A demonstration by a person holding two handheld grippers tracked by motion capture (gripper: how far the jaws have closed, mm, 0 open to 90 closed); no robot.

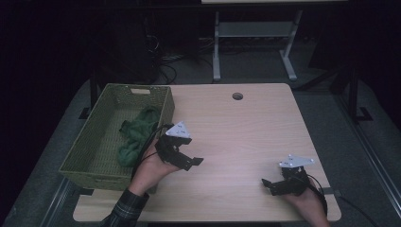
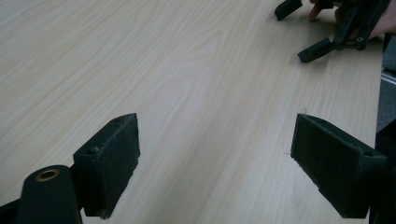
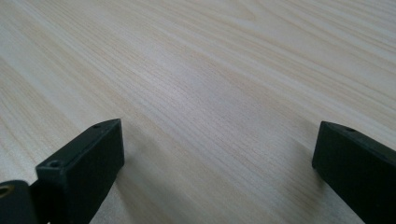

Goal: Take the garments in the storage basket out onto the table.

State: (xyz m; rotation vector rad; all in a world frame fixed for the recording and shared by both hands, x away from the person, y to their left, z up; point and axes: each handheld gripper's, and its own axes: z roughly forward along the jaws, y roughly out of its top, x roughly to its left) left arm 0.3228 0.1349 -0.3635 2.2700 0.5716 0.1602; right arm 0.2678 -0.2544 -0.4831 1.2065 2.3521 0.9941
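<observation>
I am holding my left claw (image 1: 182,153) just beside the olive-green woven basket (image 1: 90,156), its jaws spread wide and gripping nothing, angled over the bare pale wooden desk (image 1: 246,132). The crumpled dark green cloth (image 1: 137,135) is lying inside the basket, against its right wall, close to my left hand (image 1: 151,170). My right claw (image 1: 283,182) is resting low near the desk's front right corner, well apart from the basket, jaws equally wide and empty. I judge both are parked open because the cloth is already put away.
</observation>
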